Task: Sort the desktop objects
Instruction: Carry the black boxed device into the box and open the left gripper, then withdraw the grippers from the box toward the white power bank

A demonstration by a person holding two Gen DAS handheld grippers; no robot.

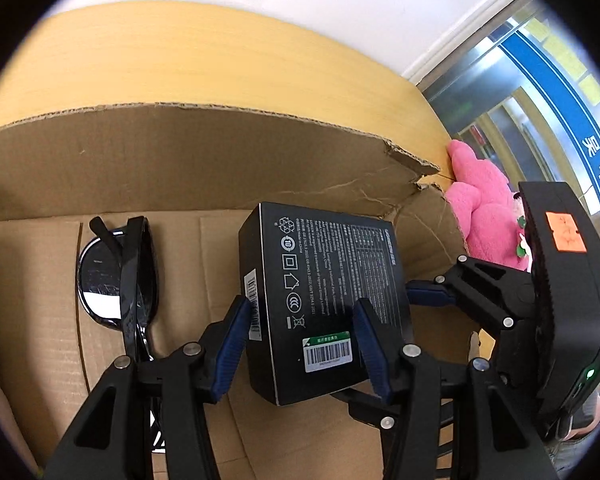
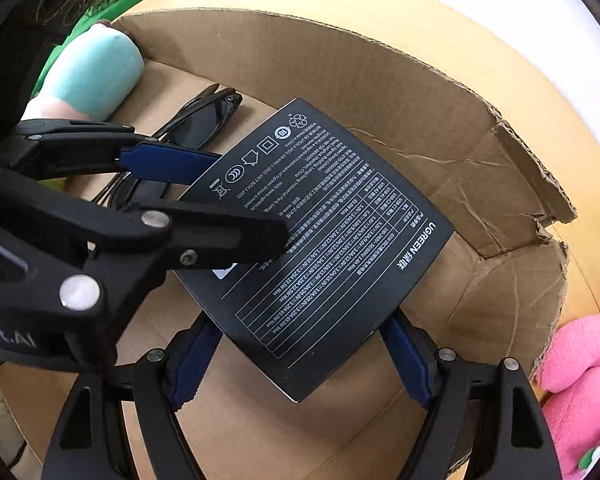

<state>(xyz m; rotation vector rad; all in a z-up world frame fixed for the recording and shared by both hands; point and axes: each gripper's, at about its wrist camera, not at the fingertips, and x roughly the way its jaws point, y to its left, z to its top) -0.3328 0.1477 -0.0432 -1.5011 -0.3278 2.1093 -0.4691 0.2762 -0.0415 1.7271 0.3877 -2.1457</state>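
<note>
A black UGREEN box with white print hangs low inside a torn cardboard carton, its printed face up. My left gripper is shut on it across its narrow width, blue pads against both sides. My right gripper is shut on the same box across its wider span. In the left wrist view one of the right gripper's fingers reaches in from the right. The left gripper enters the right wrist view from the left. Black sunglasses lie folded on the carton floor, left of the box.
The carton stands on a yellow wooden table. A pink plush toy lies outside the carton's torn right corner. A teal and white soft object rests at the carton's left wall, with green items behind it.
</note>
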